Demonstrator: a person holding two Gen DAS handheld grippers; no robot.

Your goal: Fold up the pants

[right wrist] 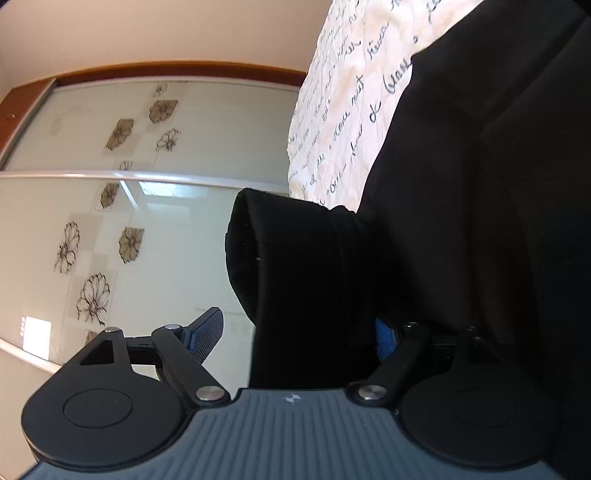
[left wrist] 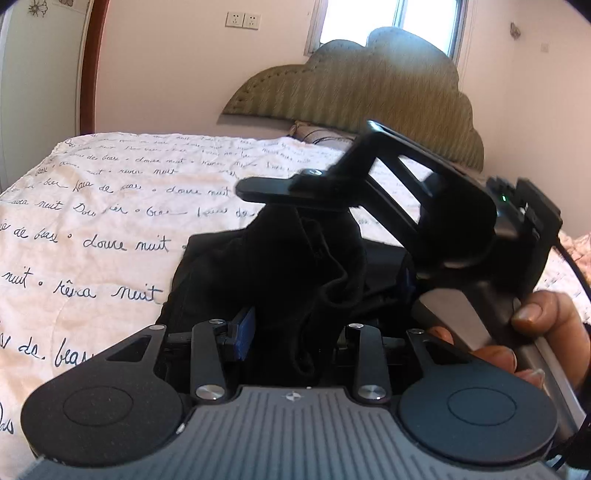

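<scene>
The black pants (left wrist: 258, 273) lie partly on a white quilt (left wrist: 110, 206) with blue handwriting. My left gripper (left wrist: 291, 332) holds a bunched fold of the black fabric between its blue pads (left wrist: 245, 330), lifted off the bed. The right gripper's body (left wrist: 461, 221) shows at the right, held by a hand, tilted over the pants. In the right wrist view, my right gripper (right wrist: 295, 332) has a thick rolled edge of the pants (right wrist: 295, 251) between its fingers (right wrist: 207, 332); the jaws stand fairly wide with cloth filling the gap. More black cloth fills the right of that view.
An olive padded headboard (left wrist: 369, 81) and a pillow (left wrist: 317, 133) stand at the far end of the bed. A window and wall sockets (left wrist: 242, 20) are behind. Glass wardrobe doors with flower prints (right wrist: 110, 221) face the bed's side.
</scene>
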